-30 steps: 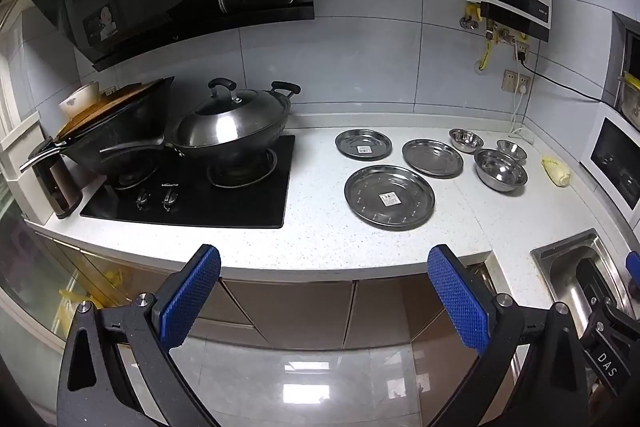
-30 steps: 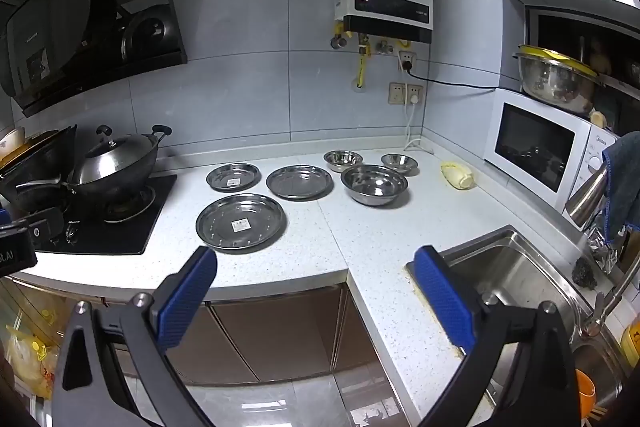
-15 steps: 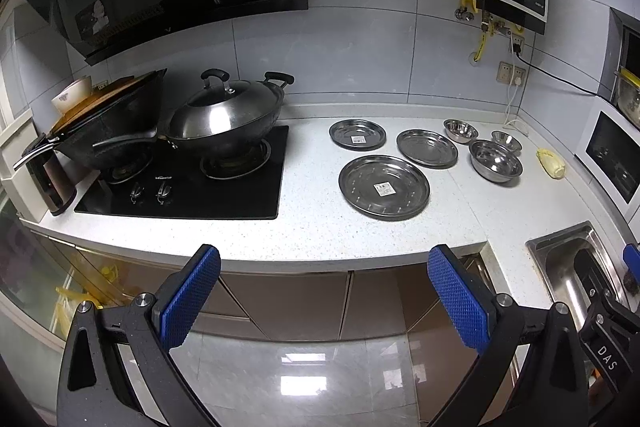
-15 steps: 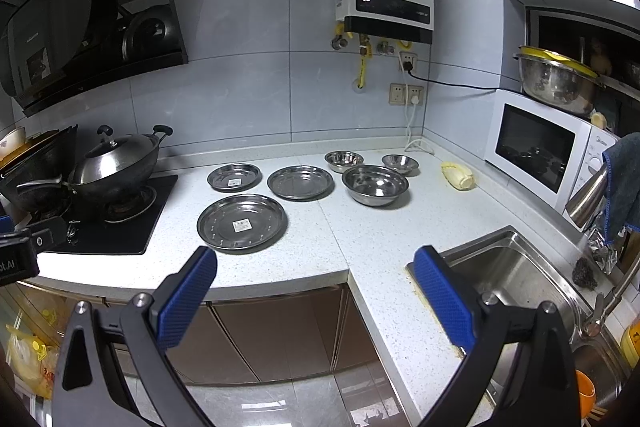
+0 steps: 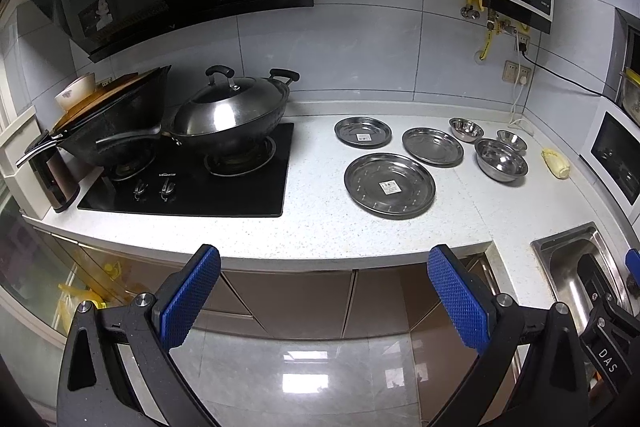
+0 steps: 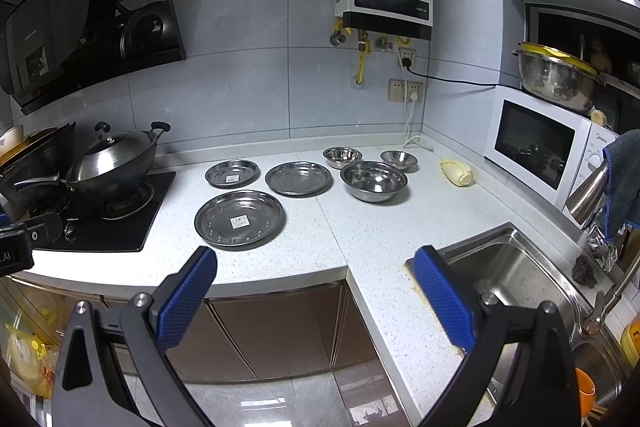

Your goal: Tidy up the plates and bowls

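Hovering off counter edge, left gripper (image 5: 324, 291) and right gripper (image 6: 316, 293), jaws wide, empty; large plate (image 5: 389, 185) nearest, bowls (image 6: 373, 181) behind.

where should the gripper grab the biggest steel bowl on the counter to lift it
Grip the large bowl by its rim, one finger inside and one outside the wall. It stands upright and open, and looks too wide to span. Come from above on the front edge, nearest the right gripper; two small bowls crowd the back and the medium plate lies to one side.
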Action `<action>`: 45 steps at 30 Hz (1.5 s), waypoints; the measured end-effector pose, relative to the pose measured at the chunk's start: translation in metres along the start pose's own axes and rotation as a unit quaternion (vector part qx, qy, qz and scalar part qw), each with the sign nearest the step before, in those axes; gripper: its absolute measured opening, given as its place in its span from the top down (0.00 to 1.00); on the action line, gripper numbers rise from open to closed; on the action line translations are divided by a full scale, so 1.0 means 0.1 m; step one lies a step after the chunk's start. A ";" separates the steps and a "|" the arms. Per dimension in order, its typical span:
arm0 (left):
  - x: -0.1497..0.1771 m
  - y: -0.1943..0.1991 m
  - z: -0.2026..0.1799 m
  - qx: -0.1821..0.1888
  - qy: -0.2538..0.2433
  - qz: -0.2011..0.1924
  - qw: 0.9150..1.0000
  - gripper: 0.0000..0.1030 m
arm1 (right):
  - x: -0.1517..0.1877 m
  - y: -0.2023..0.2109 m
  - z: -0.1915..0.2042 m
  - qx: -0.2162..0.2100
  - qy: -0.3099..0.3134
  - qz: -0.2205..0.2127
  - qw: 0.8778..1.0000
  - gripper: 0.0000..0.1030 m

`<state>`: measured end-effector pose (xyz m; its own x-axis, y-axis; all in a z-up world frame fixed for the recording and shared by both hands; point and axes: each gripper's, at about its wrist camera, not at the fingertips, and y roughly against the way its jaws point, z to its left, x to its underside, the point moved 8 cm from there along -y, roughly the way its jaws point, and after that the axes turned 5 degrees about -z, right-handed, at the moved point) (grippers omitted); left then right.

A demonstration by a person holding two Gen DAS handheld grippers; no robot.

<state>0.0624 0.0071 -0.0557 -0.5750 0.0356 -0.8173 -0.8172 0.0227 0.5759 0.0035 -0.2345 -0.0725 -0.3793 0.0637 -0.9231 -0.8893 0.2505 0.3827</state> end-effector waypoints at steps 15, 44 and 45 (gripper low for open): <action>0.02 -0.05 0.04 0.003 0.004 0.009 1.000 0.01 | 0.04 -0.02 -0.04 0.000 -0.002 0.002 1.000 0.04; 0.07 -0.12 0.06 0.001 0.014 0.024 1.000 0.01 | 0.11 -0.06 -0.12 0.005 -0.003 0.007 1.000 0.04; 0.07 -0.13 0.06 0.001 0.015 0.025 1.000 0.01 | 0.12 -0.06 -0.13 0.006 -0.003 0.008 1.000 0.04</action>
<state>0.0692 0.0132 -0.0689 -0.6167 0.0058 -0.7872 -0.7869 0.0243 0.6167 0.0014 -0.2475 -0.0856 -0.3910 0.0744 -0.9174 -0.8803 0.2609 0.3964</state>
